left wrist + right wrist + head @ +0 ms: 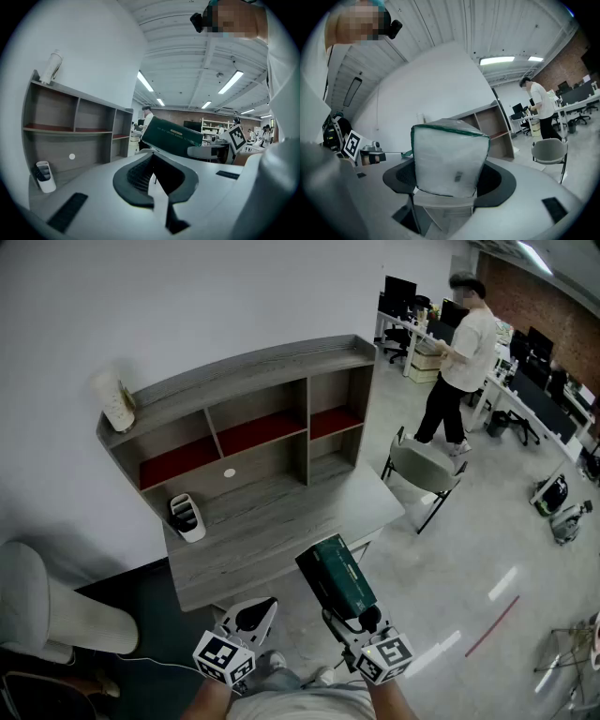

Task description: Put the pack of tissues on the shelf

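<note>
Clearly the right gripper (354,617) has the job in hand: its jaws stand wide and clamped on the near end of the pack of tissues (337,577). In the right gripper view the pale end face of the pack fills the space between the two pads. The pack is in the air, not resting on anything. Its long axis runs straight out from the gripper, away from the person and a little to the left. Its far end reaches about as far as the front edge of the desk (272,521), right of that edge's middle.

From there the shelf (253,418) lies ahead and to the left, standing along the back edge of the desk. Its open compartments face the pack, so the pack points roughly at the right-hand ones. The move to come is, I judge, a reach forward over the desk with the pack going in end first. The jaws should stay clamped until the pack has something under it.

The left gripper (251,617) hangs low just beside the right one, near the person's body. Its jaws are slightly apart with nothing between them, and it is farther from the right-hand compartments.
</note>
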Action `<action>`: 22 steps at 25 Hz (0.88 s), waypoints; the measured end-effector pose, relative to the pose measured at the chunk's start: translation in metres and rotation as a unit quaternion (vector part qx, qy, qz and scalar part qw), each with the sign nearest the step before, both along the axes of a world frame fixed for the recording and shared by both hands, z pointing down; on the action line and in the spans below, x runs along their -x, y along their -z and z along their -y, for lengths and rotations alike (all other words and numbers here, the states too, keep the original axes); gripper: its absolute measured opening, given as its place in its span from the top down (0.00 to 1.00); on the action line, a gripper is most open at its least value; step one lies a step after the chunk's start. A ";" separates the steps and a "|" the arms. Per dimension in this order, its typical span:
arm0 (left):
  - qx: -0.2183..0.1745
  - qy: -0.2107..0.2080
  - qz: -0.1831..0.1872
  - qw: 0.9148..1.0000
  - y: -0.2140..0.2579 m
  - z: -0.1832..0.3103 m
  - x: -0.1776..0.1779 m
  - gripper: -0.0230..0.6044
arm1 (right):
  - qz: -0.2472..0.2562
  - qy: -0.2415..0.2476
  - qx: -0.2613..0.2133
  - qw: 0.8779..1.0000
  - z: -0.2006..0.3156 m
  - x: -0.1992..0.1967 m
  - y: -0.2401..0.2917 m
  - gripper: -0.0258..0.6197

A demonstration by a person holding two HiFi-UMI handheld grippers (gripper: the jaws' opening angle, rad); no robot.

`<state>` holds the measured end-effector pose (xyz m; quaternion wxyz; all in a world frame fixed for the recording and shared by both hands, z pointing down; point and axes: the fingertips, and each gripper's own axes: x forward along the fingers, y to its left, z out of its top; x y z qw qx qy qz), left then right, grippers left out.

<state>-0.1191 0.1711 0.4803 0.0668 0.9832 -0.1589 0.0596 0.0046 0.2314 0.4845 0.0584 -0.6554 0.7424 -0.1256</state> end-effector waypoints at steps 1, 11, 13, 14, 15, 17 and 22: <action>-0.004 0.003 0.000 1.000 0.001 0.004 0.002 0.94 | -0.002 -0.001 0.002 1.000 0.003 0.001 0.000 0.39; -0.006 0.007 -0.012 1.000 0.007 0.078 0.045 0.94 | -0.025 -0.017 0.017 0.999 0.067 0.027 0.006 0.39; -0.003 0.004 -0.018 1.000 0.003 0.096 0.053 0.94 | -0.031 -0.017 0.017 0.999 0.083 0.037 0.006 0.39; -0.002 0.002 -0.020 1.000 0.001 0.104 0.057 0.94 | -0.029 -0.018 0.015 0.999 0.090 0.041 0.007 0.39; -0.001 0.000 -0.021 1.000 -0.001 0.112 0.060 0.94 | -0.024 -0.019 0.013 0.999 0.096 0.045 0.007 0.39; 0.004 -0.003 -0.023 1.000 -0.005 0.127 0.067 0.94 | -0.017 -0.022 0.012 1.000 0.108 0.050 0.007 0.39; 0.020 -0.006 -0.022 1.000 -0.014 0.151 0.070 0.94 | -0.015 -0.036 0.028 0.999 0.131 0.046 0.003 0.39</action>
